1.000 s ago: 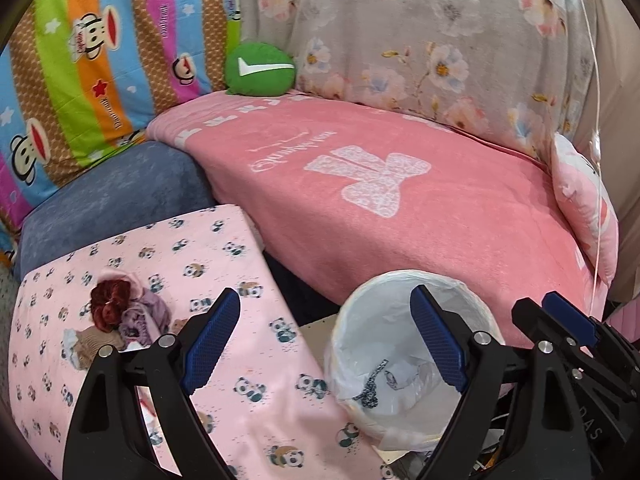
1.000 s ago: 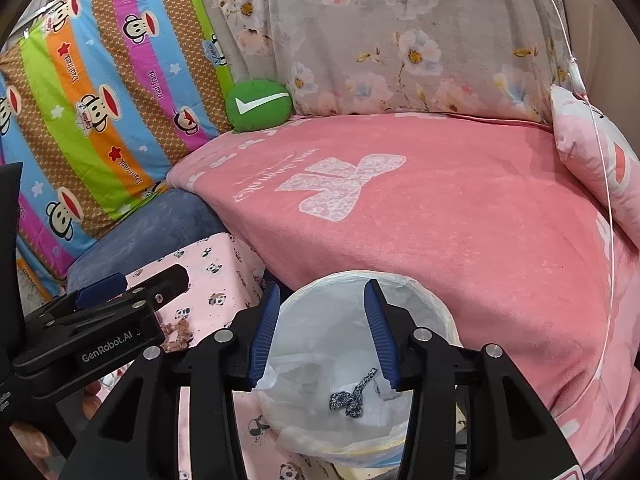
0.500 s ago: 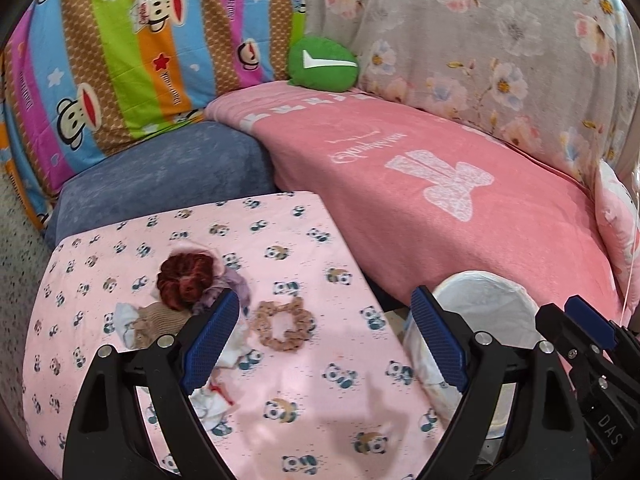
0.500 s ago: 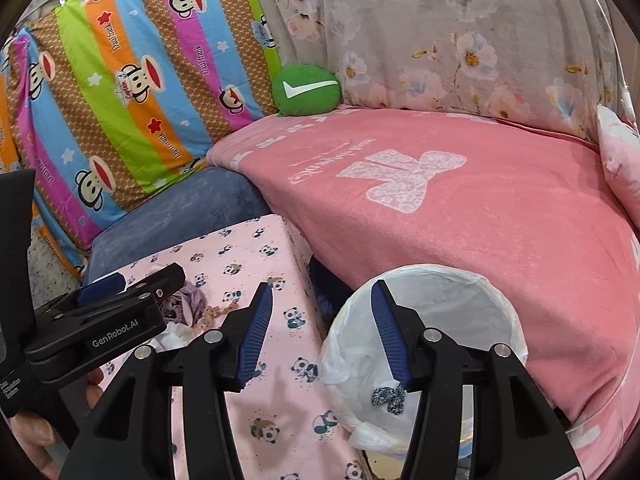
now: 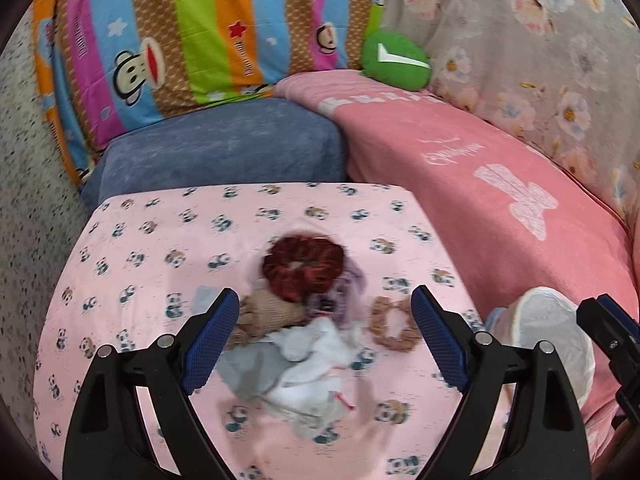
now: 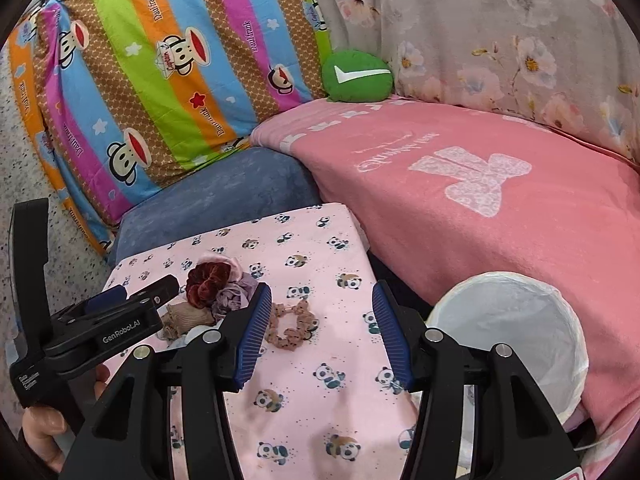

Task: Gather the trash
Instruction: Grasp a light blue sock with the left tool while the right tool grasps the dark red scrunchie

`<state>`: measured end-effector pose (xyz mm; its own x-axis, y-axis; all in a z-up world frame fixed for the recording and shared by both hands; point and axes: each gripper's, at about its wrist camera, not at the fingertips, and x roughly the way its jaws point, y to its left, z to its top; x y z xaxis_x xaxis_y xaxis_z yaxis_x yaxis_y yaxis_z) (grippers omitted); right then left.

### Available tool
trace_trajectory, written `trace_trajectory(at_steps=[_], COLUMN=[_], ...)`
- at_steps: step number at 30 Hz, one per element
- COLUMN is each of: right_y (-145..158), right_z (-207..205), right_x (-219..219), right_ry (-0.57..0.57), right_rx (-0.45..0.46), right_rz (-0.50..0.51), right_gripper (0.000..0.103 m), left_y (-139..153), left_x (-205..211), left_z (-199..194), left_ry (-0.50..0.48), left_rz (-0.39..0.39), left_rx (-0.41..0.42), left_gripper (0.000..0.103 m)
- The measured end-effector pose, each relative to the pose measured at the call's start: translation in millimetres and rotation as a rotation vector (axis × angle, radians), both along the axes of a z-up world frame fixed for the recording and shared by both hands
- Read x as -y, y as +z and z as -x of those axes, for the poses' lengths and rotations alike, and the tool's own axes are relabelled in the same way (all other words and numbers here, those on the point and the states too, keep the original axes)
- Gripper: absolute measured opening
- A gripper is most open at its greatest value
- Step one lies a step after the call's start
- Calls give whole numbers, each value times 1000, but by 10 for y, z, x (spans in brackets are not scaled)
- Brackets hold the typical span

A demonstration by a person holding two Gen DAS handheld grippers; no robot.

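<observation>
A pile of trash lies on the pink panda-print table (image 5: pixel 160 260): a dark red scrunchie (image 5: pixel 302 266), a beige scrunchie (image 5: pixel 268 312), a purple one (image 5: pixel 352 280) and crumpled white and grey tissues (image 5: pixel 308 360). A brownish-pink scrunchie ring (image 5: pixel 394 326) lies just right of the pile. My left gripper (image 5: pixel 324 300) hangs open over the pile, touching nothing. My right gripper (image 6: pixel 320 292) is open above the table, with the ring scrunchie (image 6: pixel 292 324) showing between its fingers but lying below them. The white-bagged bin (image 6: pixel 508 328) stands right of the table.
A blue cushion (image 5: pixel 224 152) sits behind the table, beside a pink blanket (image 6: pixel 480 200) on the sofa. Striped monkey-print fabric (image 6: pixel 160 60), a green round cushion (image 6: pixel 356 76) and floral cloth (image 5: pixel 540 60) line the back. A hand (image 6: pixel 40 424) holds the left gripper's handle.
Both grippers swung left, from over the bin to over the table. The trash pile now sits between the left fingers. The right jaws stand a little wider.
</observation>
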<state>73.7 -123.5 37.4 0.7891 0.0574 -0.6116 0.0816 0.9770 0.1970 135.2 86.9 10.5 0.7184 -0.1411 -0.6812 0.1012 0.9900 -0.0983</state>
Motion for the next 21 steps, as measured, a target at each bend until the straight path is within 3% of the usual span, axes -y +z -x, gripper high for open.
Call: trace_trajectory(at_steps=[11, 21], right_y=[-208, -539], right_z=[-611, -1200], right_x=[-632, -1011], right_ry=[99, 127], right_rx=[-61, -134], right_rz=[-45, -72], right_gripper=[54, 54], left_y=[-335, -690], left_x=[-822, -1160], left_z=[-259, -541], left_ry=[144, 162], left_rz=[43, 232], left_rx=[-94, -221], left_gripper=[84, 83])
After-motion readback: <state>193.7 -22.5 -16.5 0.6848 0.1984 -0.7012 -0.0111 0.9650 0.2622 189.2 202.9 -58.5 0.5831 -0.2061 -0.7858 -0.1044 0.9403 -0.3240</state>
